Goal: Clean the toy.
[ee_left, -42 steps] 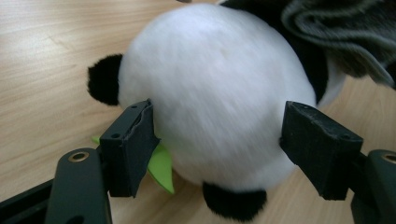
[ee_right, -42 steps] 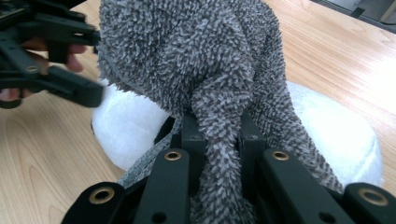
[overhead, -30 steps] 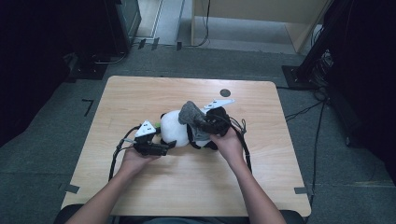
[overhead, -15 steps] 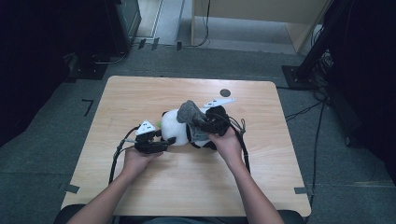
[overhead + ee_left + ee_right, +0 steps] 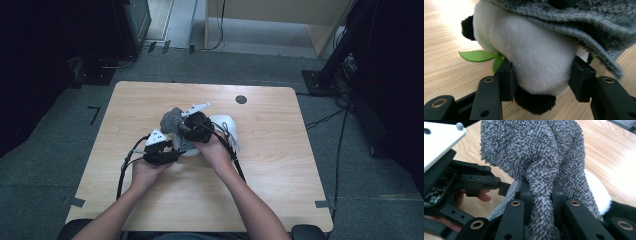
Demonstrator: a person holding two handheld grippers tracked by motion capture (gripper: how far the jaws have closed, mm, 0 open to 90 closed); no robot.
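High view: person's forearms enter from the near edge of the wooden table [image 5: 280, 190]. Both hands meet near the middle of the tabletop, a little toward the left edge. Left gripper [image 5: 167, 152] sits nearest, low to the wood, cable looping back toward the near-left corner. Its jaws have just been closing and now press on both flanks of the plush panda [image 5: 531, 62], pinching the white belly between the pads; panda rests on the table around the centre. Left gripper view: black foot below the belly, a green felt leaf [image 5: 477, 55] poking out at one side.

Right gripper [image 5: 187, 130] just beyond, angled across from the right. Right gripper view: jaws pressed together on a fold of the grey fuzzy cloth [image 5: 541, 162], which bunches up above the pads and drapes over the panda's top. Left gripper's body and a fingertip lie close beside it there.

Farther back, a dark round hole [image 5: 241, 99] in the tabletop near the far edge.
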